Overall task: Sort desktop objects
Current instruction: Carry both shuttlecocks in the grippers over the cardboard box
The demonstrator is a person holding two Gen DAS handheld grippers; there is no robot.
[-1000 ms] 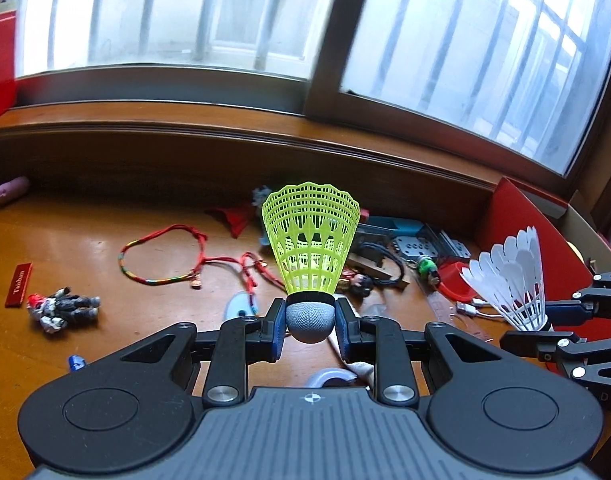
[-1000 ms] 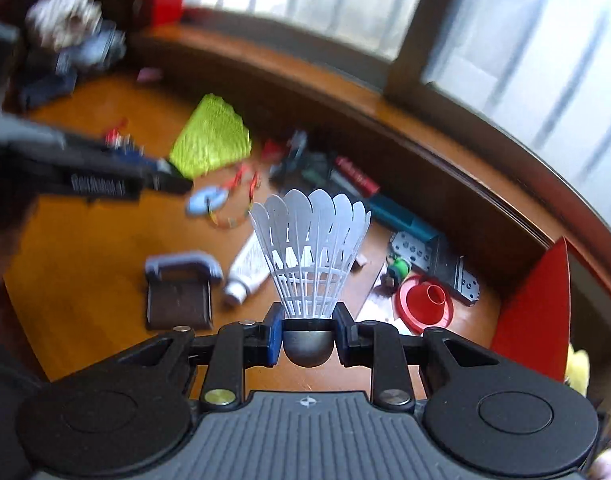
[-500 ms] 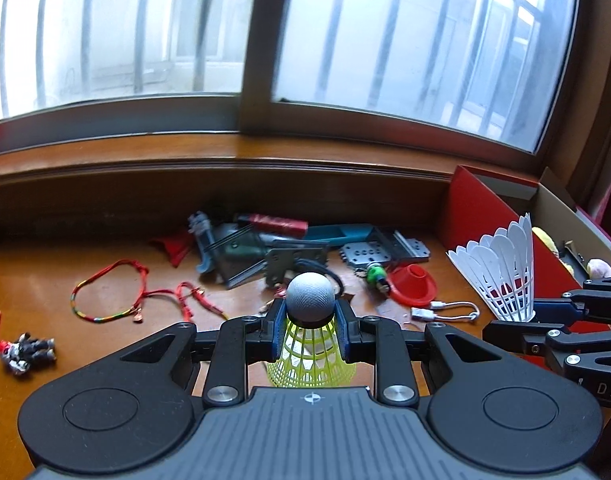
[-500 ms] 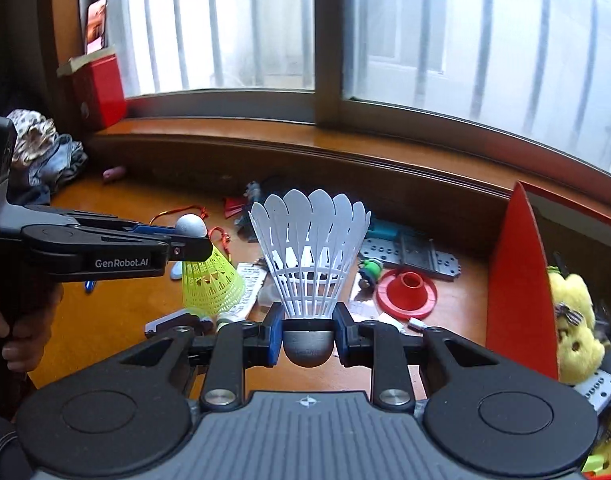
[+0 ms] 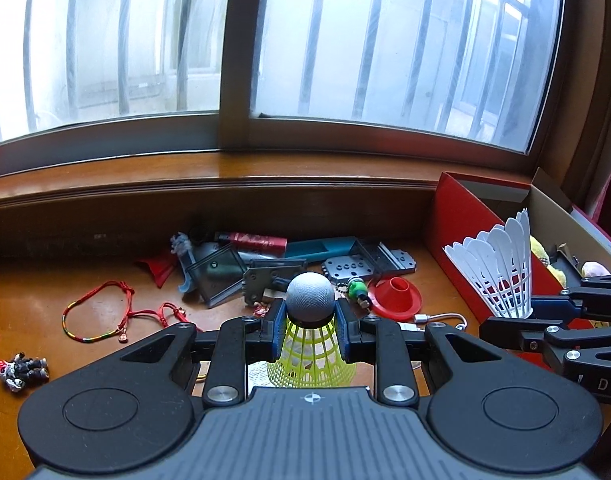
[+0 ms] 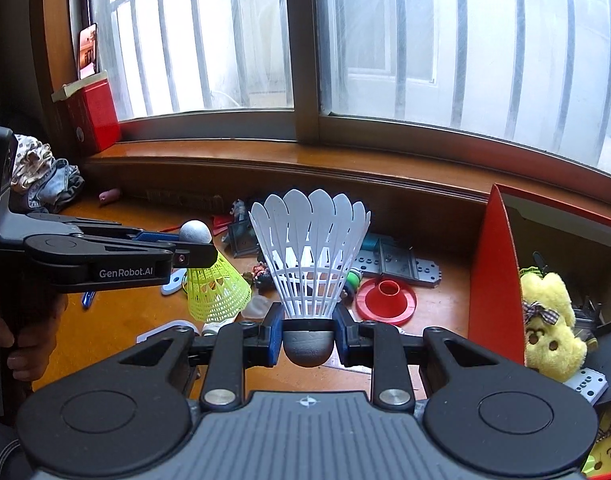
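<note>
Desk [image 5: 33, 288]: wooden, below a window sill; loose clutter lies across the middle of both views, with a red bracelet [image 5: 101, 312] and a small toy figure [image 5: 21, 370] at lower left of the left wrist view.
Red box [image 6: 493, 280]: open, at the right edge of both views; a yellow plush toy [image 6: 549, 320] already lies inside it.
Left gripper [image 5: 309, 330]: clamped on the yellow shuttlecock [image 5: 309, 356], grey cork up and mesh skirt hanging down, in the lower centre of its own view.
Right gripper [image 6: 307, 336]: clamped on the cork of the white shuttlecock [image 6: 309, 256], feathers upright, centre of its view; in the left wrist view it appears at right, in front of the red box wall.
Step in hand: both shuttlecocks are lifted off the desk and carried; the red box looks the likely bin, judging by what it holds.
Next move: bring each gripper over the box's open top, clear of its near wall, then release; the right one is nearer and should probably go first so the two do not collide.
</note>
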